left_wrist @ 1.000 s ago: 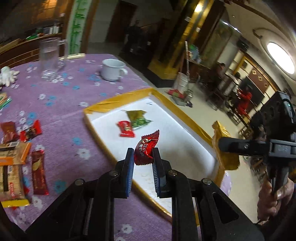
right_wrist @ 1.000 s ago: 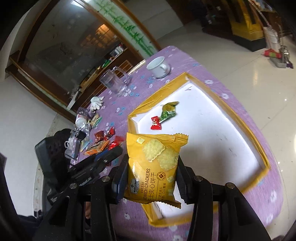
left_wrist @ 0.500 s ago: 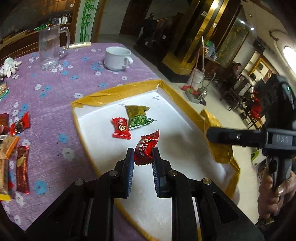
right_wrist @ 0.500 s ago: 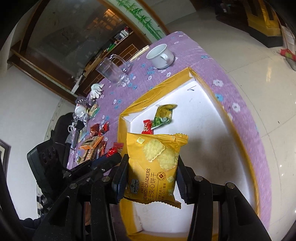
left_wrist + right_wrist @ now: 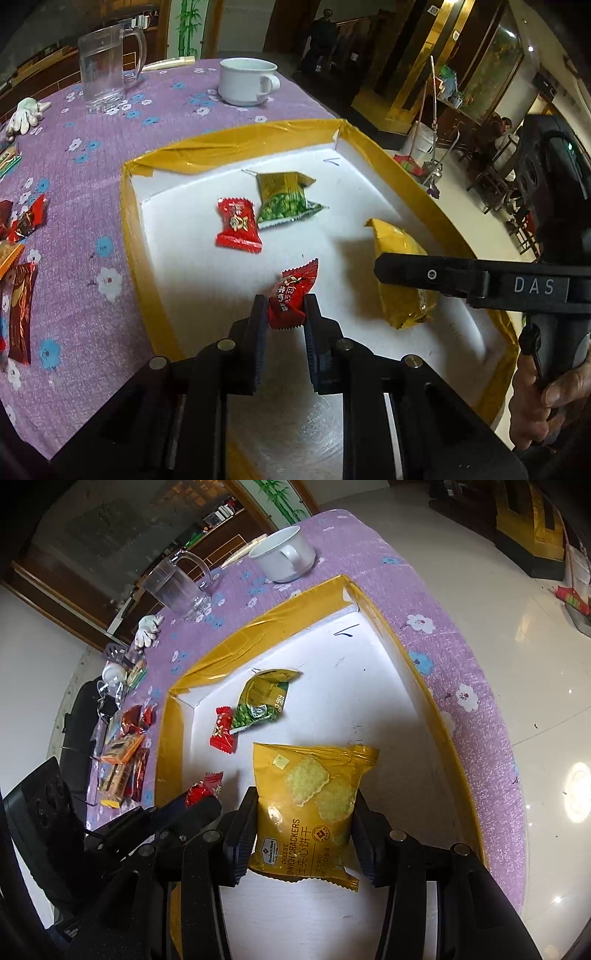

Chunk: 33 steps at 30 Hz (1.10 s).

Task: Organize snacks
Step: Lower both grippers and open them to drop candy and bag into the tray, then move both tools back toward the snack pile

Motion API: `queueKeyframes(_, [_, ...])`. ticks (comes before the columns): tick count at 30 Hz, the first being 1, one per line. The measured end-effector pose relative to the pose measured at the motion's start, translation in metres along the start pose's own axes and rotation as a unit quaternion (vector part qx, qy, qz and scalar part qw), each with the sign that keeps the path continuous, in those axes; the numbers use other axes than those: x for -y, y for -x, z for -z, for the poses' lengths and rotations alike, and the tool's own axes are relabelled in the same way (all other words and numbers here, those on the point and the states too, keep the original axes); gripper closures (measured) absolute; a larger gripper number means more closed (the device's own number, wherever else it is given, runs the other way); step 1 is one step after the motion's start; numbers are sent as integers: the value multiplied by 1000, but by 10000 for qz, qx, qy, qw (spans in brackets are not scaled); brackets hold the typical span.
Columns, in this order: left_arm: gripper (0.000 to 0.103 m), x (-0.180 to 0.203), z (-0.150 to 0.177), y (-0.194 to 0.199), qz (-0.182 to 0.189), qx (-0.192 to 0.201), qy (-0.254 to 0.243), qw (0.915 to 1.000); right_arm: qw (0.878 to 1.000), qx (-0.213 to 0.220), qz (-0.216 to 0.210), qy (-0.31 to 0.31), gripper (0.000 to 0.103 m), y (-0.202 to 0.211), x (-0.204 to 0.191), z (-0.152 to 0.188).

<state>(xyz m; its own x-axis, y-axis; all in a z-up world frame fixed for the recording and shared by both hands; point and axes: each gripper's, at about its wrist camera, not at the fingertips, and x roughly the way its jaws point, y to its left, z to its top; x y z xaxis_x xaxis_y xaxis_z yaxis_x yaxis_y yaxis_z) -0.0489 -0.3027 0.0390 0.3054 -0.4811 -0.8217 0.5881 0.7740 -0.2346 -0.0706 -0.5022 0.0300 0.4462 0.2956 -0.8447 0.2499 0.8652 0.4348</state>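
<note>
A white tray (image 5: pixel 236 144) rimmed with yellow tape lies on the purple flowered tablecloth. My left gripper (image 5: pixel 284 301) is shut on a red wrapped candy (image 5: pixel 295 284), held just above the tray's near part. My right gripper (image 5: pixel 304 799) is shut on a yellow cheese cracker pack (image 5: pixel 314 768), low over the tray's right side; the same pack (image 5: pixel 399 243) shows in the left wrist view behind the right gripper's black finger (image 5: pixel 443 275). Another red candy (image 5: pixel 238 229) and a green pea packet (image 5: pixel 284 199) lie inside the tray.
A white mug (image 5: pixel 247 81) and a clear glass jug (image 5: pixel 107 66) stand beyond the tray. Several loose snacks (image 5: pixel 22 306) lie on the cloth left of it, and a white glove (image 5: pixel 26 110) lies further back. The table edge runs close along the tray's right side (image 5: pixel 436 686).
Both grippers have come down and forward over the tray with their snacks still held. The cracker pack has moved from beyond the tray's rim to low over its floor.
</note>
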Motion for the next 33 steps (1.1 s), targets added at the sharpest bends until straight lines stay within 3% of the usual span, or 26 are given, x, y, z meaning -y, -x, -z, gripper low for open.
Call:
queueKeyframes(10, [87, 16, 11, -4, -188, -57, -413, 9990, 9995, -5, 182, 271, 53, -1, -11, 13])
queueKeyframes(26, [85, 30, 14, 1, -283, -73, -861, 9959, 9993, 260, 258, -42, 51, 22, -7, 31])
queueKeyframes(33, [74, 36, 16, 8, -295, -3, -1069, 9938, 9984, 394, 338, -208, 48, 33, -5, 41])
